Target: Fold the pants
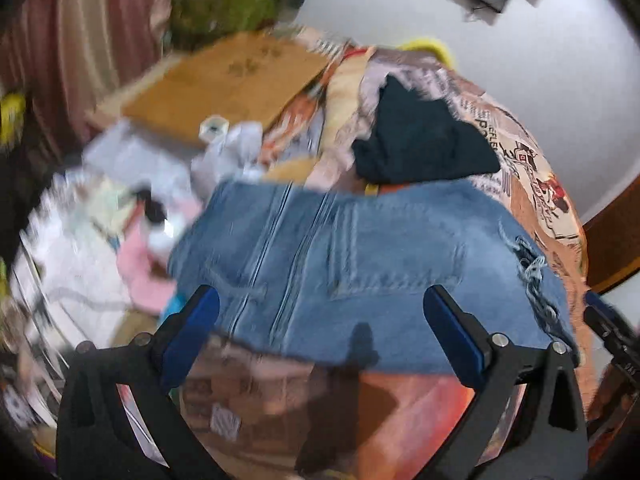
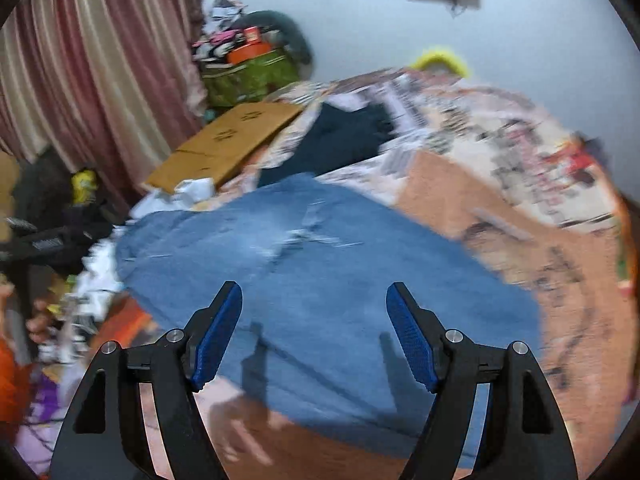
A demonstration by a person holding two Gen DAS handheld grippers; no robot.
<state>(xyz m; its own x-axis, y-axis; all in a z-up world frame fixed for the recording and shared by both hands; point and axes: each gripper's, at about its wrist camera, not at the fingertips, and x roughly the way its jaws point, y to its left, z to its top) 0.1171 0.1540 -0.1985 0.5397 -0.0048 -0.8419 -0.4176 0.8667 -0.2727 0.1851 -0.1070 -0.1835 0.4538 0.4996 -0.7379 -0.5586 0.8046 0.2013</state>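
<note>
The jeans [image 1: 360, 264] are seen spread flat on a bed covered by a printed orange and white blanket [image 1: 532, 168]. In the left wrist view, the left tongs [image 1: 320, 308] are held wide apart above the near edge of the jeans, with nothing between the blue pads [image 1: 452, 332]; the denim lies just ahead of and below the tips, and a back pocket and a frayed tear can be made out towards the right. In the right wrist view, the right tongs [image 2: 314, 304] are likewise spread open and empty over the jeans [image 2: 320, 280], whose blue cloth fills the space between and beyond the fingers. Whether the tips touch the cloth cannot be told, though shadows of the fingers are cast on the denim close below. A dark garment [image 2: 340, 140] is laid beyond the jeans, and a flat cardboard box [image 2: 228, 140] is seen at the far left of the bed, beside a striped curtain [image 2: 88, 72].
</note>
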